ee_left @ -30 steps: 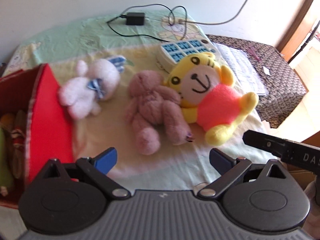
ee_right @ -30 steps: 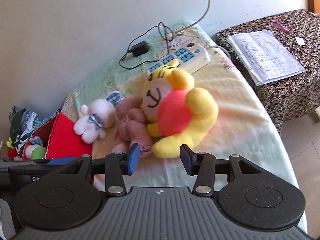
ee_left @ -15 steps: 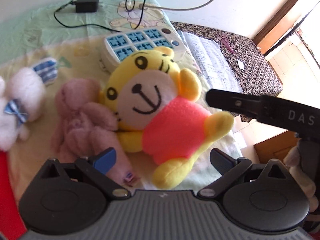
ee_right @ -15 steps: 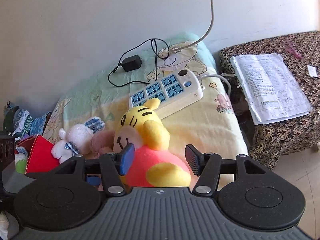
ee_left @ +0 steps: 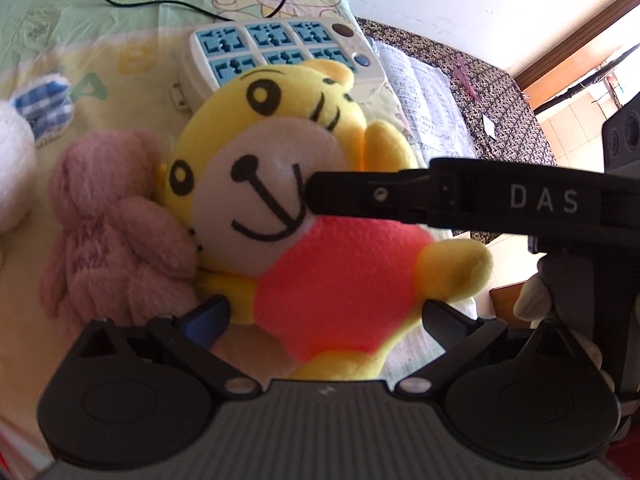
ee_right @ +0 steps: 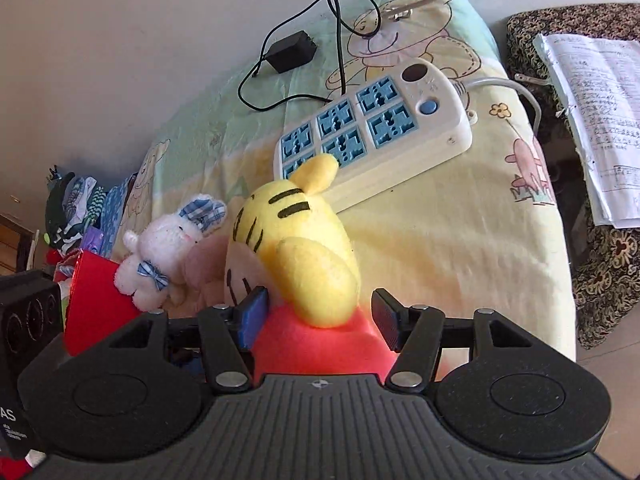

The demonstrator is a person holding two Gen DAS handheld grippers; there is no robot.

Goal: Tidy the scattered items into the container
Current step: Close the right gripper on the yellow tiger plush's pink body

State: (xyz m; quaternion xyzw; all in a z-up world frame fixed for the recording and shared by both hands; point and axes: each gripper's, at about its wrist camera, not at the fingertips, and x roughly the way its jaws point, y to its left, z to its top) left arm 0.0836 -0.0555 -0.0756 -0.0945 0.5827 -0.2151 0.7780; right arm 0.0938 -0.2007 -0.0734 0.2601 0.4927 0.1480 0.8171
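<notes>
So I've got both grippers right over the yellow tiger plush [ee_left: 280, 184], which is lying on the bed [ee_right: 460, 240] just beside the pink plush [ee_left: 108, 224], its head right next to the white power strip [ee_right: 384, 128]. My left gripper [ee_left: 320, 316] is spread wide around its red belly, pads not pressing. My right gripper [ee_right: 320, 320] has just been opening, and now sits with the tiger's yellow arm and red shirt between its fingers, not clamped. The white bunny [ee_right: 160, 256] sits next to the red container [ee_right: 96, 308], off to the left.
</notes>
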